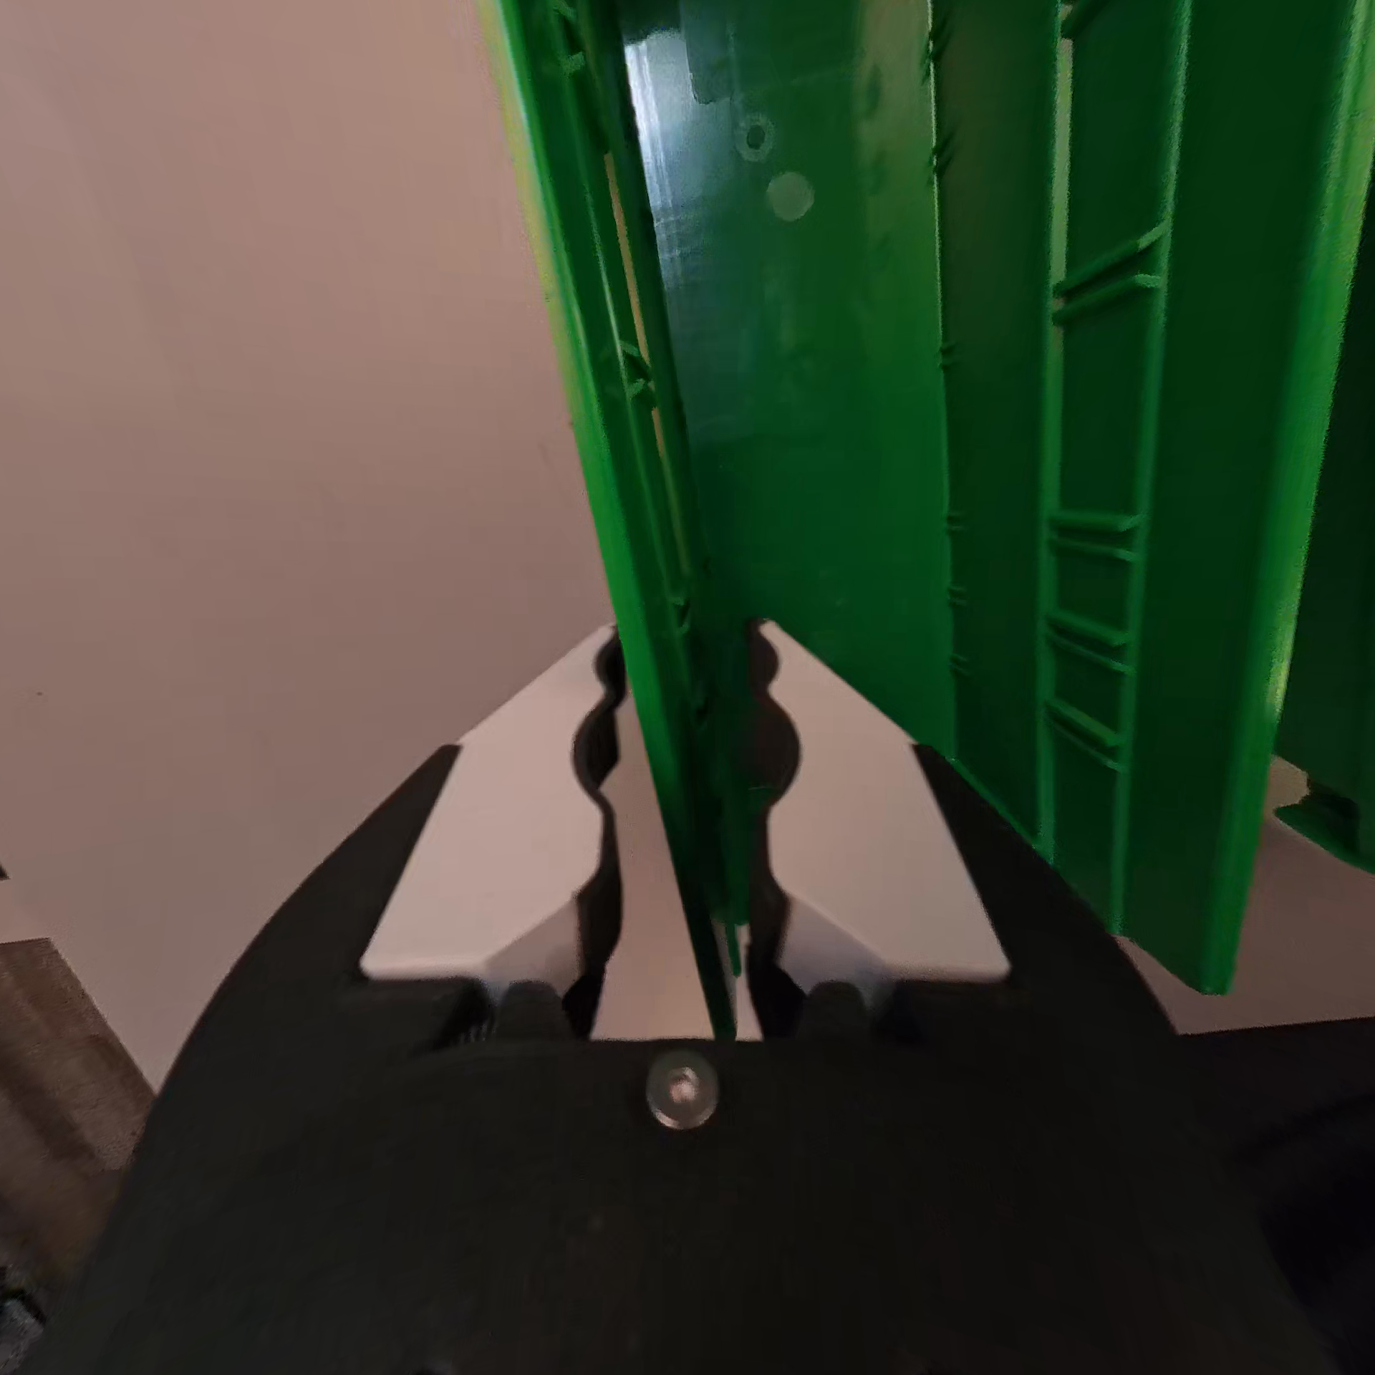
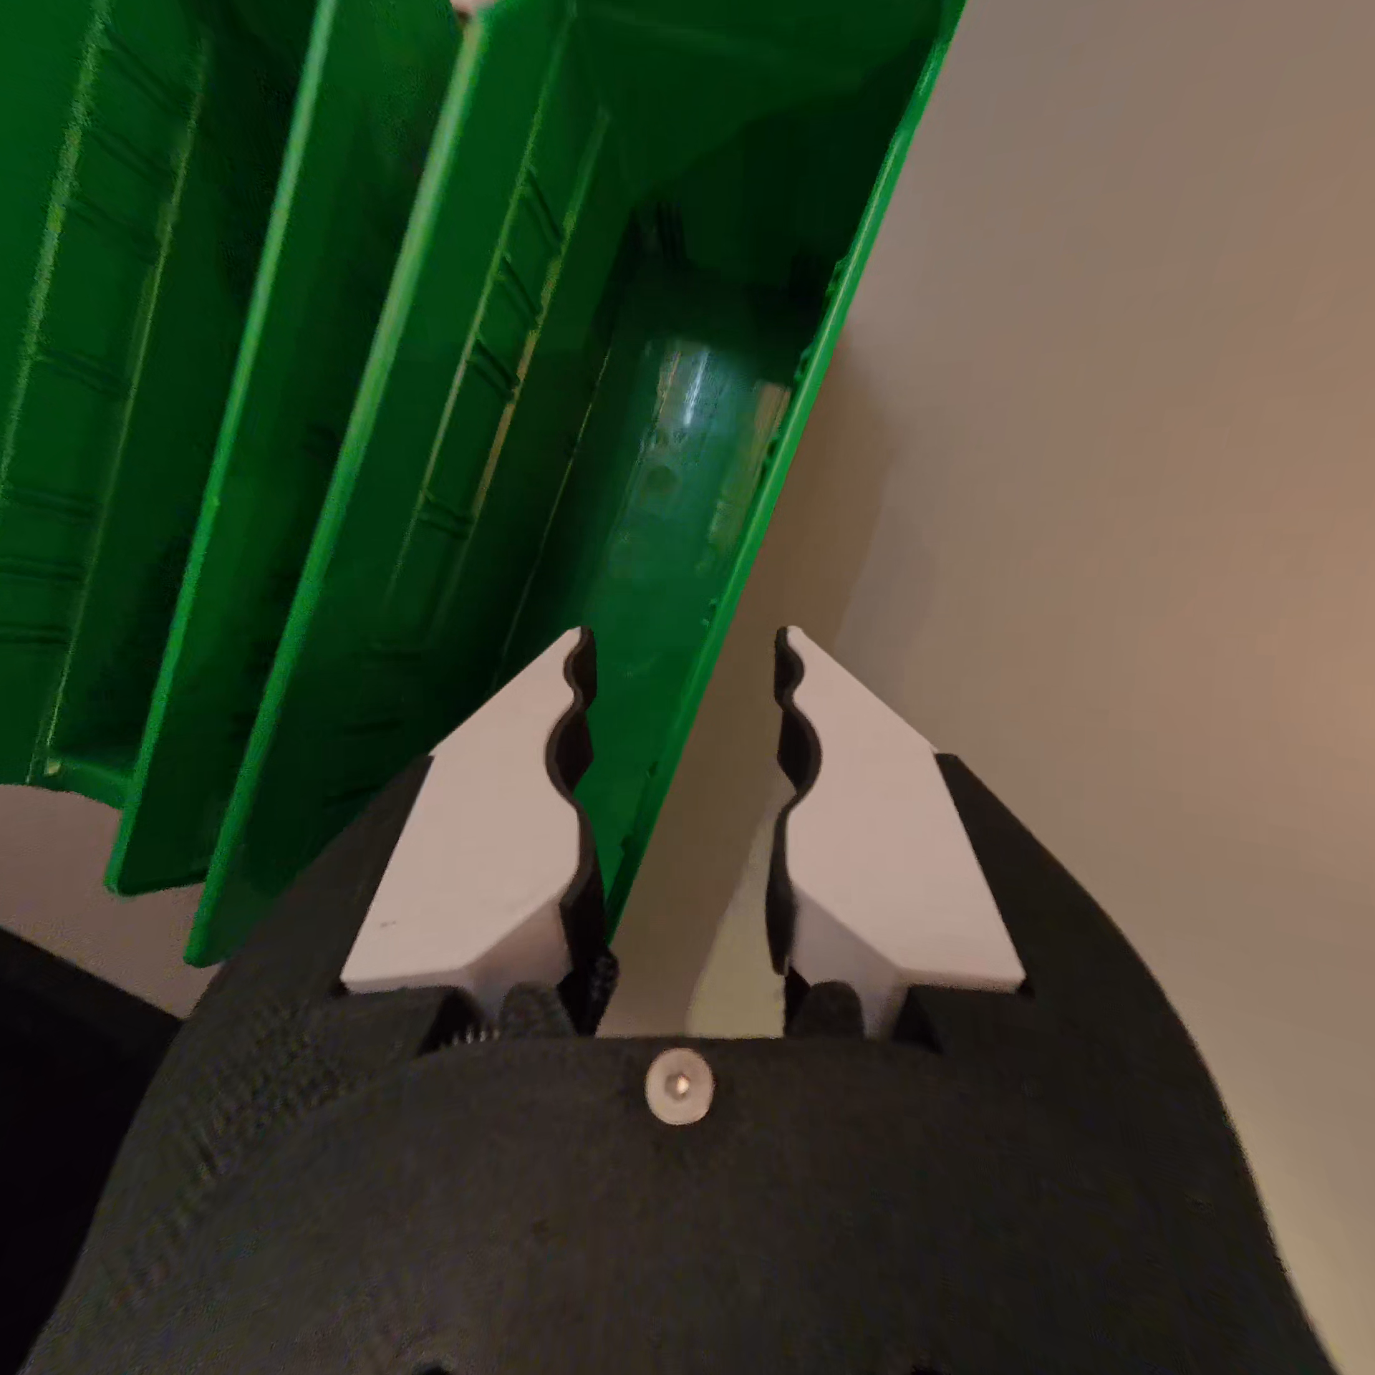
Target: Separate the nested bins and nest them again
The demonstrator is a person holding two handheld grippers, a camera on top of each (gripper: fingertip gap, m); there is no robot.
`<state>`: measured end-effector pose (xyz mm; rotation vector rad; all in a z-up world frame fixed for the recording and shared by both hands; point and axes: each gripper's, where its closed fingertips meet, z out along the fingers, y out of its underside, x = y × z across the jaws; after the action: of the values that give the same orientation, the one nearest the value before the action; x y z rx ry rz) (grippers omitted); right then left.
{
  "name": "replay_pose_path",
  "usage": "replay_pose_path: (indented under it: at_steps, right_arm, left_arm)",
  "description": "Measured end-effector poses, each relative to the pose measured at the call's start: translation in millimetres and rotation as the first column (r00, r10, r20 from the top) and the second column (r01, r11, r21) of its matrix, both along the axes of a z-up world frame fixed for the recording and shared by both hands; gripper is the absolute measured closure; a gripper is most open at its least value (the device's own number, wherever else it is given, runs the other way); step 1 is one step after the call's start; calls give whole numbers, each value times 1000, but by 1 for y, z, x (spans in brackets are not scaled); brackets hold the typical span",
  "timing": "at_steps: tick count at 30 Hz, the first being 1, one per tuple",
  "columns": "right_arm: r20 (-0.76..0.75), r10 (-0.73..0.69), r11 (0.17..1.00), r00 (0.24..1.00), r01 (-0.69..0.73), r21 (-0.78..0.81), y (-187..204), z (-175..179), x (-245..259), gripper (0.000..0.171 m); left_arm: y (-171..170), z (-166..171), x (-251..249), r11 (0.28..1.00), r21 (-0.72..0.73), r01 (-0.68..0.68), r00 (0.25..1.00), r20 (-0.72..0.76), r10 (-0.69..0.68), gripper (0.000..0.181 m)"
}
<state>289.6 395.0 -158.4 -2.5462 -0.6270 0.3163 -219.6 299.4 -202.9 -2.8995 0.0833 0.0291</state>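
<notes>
L gripper (image 1: 684, 647) jaws apart round green bins (image 1: 856, 446) rim; R gripper (image 2: 684, 647) jaws apart, rim betw them

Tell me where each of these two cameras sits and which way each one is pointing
Left wrist view: sits on the left gripper, looking along its white fingers at the green bin, whose thin edge runs between them.
Right wrist view: sits on the right gripper, aimed at the green bins; its jaws gape, one bin's edge passing between them against the left finger.
Shared: green ribbed bins and a plain wall.
</notes>
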Motion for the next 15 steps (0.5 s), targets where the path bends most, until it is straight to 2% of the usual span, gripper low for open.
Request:
replay_pose_path:
  at_steps: [2, 4, 6, 10, 15]
  right_arm:
    - [-2, 10, 999, 1000, -10, 53, 2, 18, -7, 121]
    - [-49, 48, 996, 998, -44, 81, -1, 38, -27, 114]
    - [-102, 84, 993, 991, -75, 94, -8, 55, -54, 100]
    - [-154, 148, 988, 977, -140, 62, -27, 67, -118, 61]
    - [-107, 137, 990, 985, -135, 29, -24, 53, -174, 43]
  left_arm:
    - [2, 4, 5, 1000, 20, -2, 999, 45, 1, 130]
    - [3, 10, 5, 999, 38, 20, 999, 48, -22, 124]
    - [6, 17, 6, 997, 68, 43, 997, 61, -47, 112]
    - [23, 39, -2, 986, 162, 46, 993, 100, -63, 108]
    - [48, 56, -18, 972, 226, 56, 987, 134, -88, 107]
